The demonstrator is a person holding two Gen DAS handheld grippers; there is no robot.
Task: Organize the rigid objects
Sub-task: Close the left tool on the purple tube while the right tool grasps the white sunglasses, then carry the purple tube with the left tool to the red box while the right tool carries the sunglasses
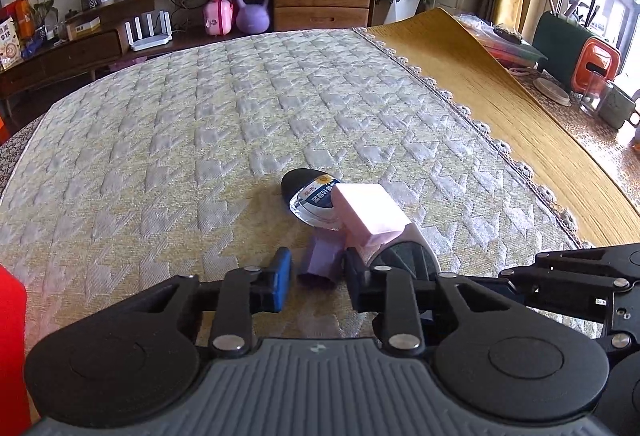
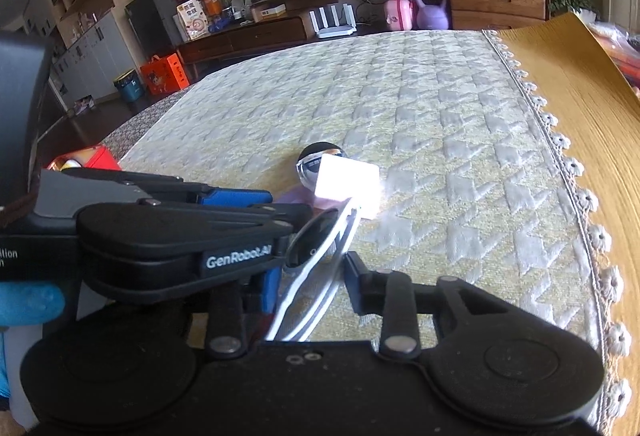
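Note:
On the quilted cloth a small heap lies right in front of both grippers. It holds a pink block, a black-capped bottle on its side, a purple piece and a white-rimmed black oval piece. My left gripper is shut on the purple piece, one pad at each side. In the right wrist view my right gripper is shut on the white-rimmed oval piece. Glare whitens the pink block there. The left gripper crosses in from the left, close beside it.
A yellow woven mat borders the cloth on the right, past a lace edge. Cups and an orange container stand beyond it. A red box sits at the left edge. A wooden sideboard lines the far wall.

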